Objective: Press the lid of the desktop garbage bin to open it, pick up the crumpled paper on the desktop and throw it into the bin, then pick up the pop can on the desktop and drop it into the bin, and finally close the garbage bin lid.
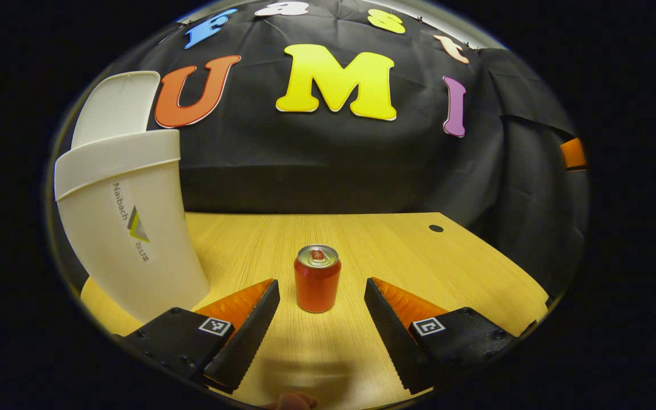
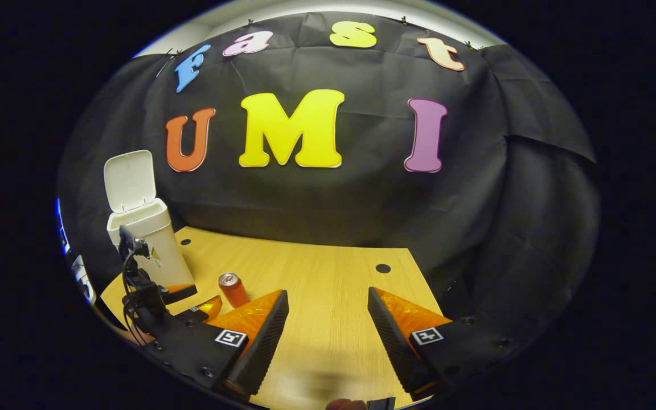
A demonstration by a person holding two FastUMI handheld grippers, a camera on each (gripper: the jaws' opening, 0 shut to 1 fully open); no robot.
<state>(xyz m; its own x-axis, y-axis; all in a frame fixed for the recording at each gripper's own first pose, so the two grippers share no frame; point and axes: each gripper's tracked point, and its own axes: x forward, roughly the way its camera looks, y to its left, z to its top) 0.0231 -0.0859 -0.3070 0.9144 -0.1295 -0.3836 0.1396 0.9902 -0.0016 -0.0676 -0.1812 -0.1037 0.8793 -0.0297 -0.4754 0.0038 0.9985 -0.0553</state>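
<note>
Pop can (image 1: 317, 278) between spread left gripper (image 1: 322, 290) fingers, untouched

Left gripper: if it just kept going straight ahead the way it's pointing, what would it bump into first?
Probably the pop can. It stands upright on the table, centred ahead of the open left gripper, a little beyond its fingertips. The bin stands off to the side.
</note>
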